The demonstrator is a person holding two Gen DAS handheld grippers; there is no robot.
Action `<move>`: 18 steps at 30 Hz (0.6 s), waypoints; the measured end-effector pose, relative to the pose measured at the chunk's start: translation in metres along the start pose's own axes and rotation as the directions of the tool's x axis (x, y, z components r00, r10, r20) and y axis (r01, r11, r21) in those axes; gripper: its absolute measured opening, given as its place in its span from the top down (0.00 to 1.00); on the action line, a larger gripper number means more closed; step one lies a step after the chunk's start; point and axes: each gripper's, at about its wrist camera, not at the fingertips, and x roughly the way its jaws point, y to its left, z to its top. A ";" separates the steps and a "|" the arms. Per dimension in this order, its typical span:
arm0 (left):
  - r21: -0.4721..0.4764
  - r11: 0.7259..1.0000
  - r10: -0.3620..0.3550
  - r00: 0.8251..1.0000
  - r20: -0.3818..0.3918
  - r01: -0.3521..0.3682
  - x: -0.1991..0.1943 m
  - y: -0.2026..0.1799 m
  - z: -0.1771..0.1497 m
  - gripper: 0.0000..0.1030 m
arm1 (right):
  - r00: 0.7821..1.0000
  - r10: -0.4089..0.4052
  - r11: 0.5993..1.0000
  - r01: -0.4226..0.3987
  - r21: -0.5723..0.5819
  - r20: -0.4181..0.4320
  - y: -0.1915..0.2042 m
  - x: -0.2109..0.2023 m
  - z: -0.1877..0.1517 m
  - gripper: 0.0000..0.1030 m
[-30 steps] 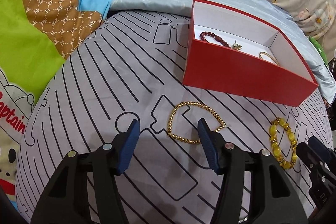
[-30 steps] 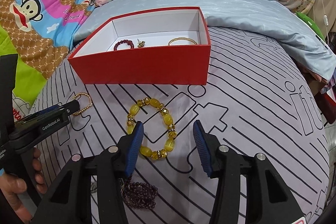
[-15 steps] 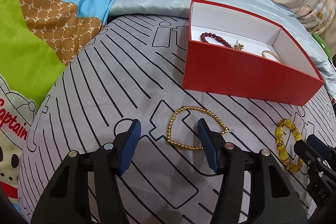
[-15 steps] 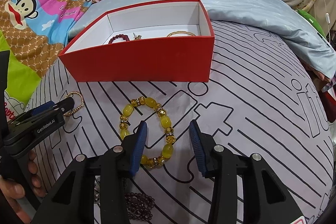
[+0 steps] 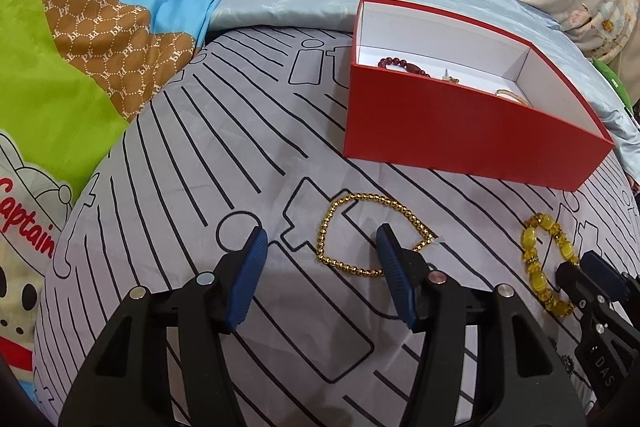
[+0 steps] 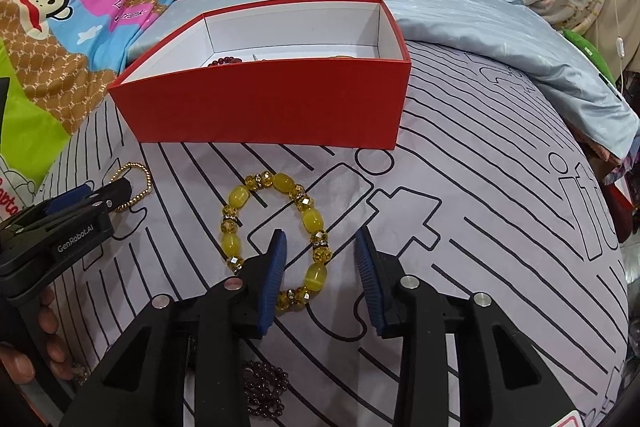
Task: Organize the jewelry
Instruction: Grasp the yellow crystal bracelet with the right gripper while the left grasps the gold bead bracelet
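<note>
The yellow bead bracelet [image 6: 276, 239] lay flat on the striped grey bedsheet [image 6: 480, 227], just in front of the red box [image 6: 264, 107]. The right tongs [image 6: 320, 259] straddled its right-hand arc: the left pad sat inside the loop, the right pad outside, and the jaws had just been closing on that strand without yet pressing it. To do this well, the pads should probably sink until they touch the sheet, catch the strand between two large beads, and close fully before lifting, since round beads could squirt out of a shallow pinch.

The gold bead bracelet [image 5: 372, 231] lay to the left, near the box. The left tongs [image 5: 320, 255] stood apart over it, one pad inside the loop, gripping nothing.

The box was open, with a white lining. It held a dark red bead bracelet [image 5: 404, 65], a small gold piece [image 5: 450, 79] and a thin gold bangle [image 5: 512, 95], side by side on its floor. A dark purple bead string [image 6: 264, 383] lay on the sheet under the right tongs.
</note>
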 end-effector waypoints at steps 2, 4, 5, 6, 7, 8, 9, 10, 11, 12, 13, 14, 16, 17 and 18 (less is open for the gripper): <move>0.002 1.000 -0.002 1.000 0.000 0.002 -0.001 -0.001 -0.002 0.48 | 1.000 0.001 1.000 -0.001 0.003 0.001 -0.001 -0.001 -0.001 0.71; 0.004 1.000 -0.001 1.000 -0.001 0.001 -0.002 -0.002 -0.002 0.48 | 1.000 0.001 1.000 -0.001 0.002 0.001 -0.001 -0.001 -0.001 0.72; 0.005 1.000 0.000 1.000 -0.002 0.000 -0.001 -0.002 -0.002 0.48 | 1.000 0.001 1.000 -0.001 0.002 0.001 -0.001 -0.001 -0.001 0.73; 0.006 1.000 0.001 1.000 -0.002 -0.001 -0.001 -0.003 -0.002 0.48 | 1.000 0.001 1.000 -0.001 0.001 0.001 -0.001 -0.001 -0.001 0.74; 0.008 1.000 0.003 1.000 -0.001 -0.003 -0.001 -0.003 -0.002 0.48 | 1.000 0.002 1.000 -0.002 0.001 0.001 -0.001 -0.001 -0.002 0.75; 0.010 1.000 0.000 1.000 0.000 0.000 -0.002 -0.003 -0.002 0.49 | 1.000 0.003 1.000 -0.003 -0.001 0.001 -0.001 -0.001 -0.002 0.76; 0.012 1.000 -0.003 1.000 0.002 0.003 -0.002 -0.003 -0.003 0.51 | 1.000 0.004 1.000 -0.004 -0.002 0.001 0.000 -0.002 -0.003 0.78; 0.016 1.000 -0.007 1.000 0.004 0.006 -0.003 -0.004 -0.003 0.53 | 1.000 0.005 1.000 -0.005 -0.004 0.001 0.000 -0.002 -0.003 0.80; 0.022 1.000 -0.010 1.000 0.006 0.010 -0.004 -0.004 -0.004 0.57 | 1.000 0.006 1.000 -0.006 -0.006 0.002 0.001 -0.003 -0.004 0.81; 0.027 1.000 -0.015 1.000 0.009 0.014 -0.004 -0.005 -0.005 0.60 | 1.000 0.007 1.000 -0.007 -0.007 0.002 0.001 -0.004 -0.005 0.83; 0.034 0.999 -0.022 1.000 0.012 0.021 -0.006 -0.006 -0.006 0.62 | 1.000 0.009 1.000 -0.009 -0.008 0.001 0.001 -0.004 -0.006 0.85; 0.038 0.999 -0.026 1.000 0.013 0.025 -0.007 -0.006 -0.008 0.67 | 1.000 0.011 1.000 -0.011 -0.008 0.001 0.002 -0.005 -0.007 0.86; 0.046 0.998 -0.033 0.999 0.016 0.033 -0.009 -0.007 -0.010 0.75 | 1.000 0.015 1.000 -0.015 -0.008 0.000 0.002 -0.006 -0.008 0.90; 0.050 0.998 -0.039 0.999 0.016 0.038 -0.010 -0.007 -0.011 0.81 | 1.000 0.022 1.000 -0.022 -0.007 -0.002 0.002 -0.007 -0.009 0.91; 0.052 0.998 -0.043 0.999 0.017 0.042 -0.011 -0.008 -0.012 0.86 | 1.000 0.024 1.000 -0.024 -0.007 -0.004 0.002 -0.007 -0.009 0.91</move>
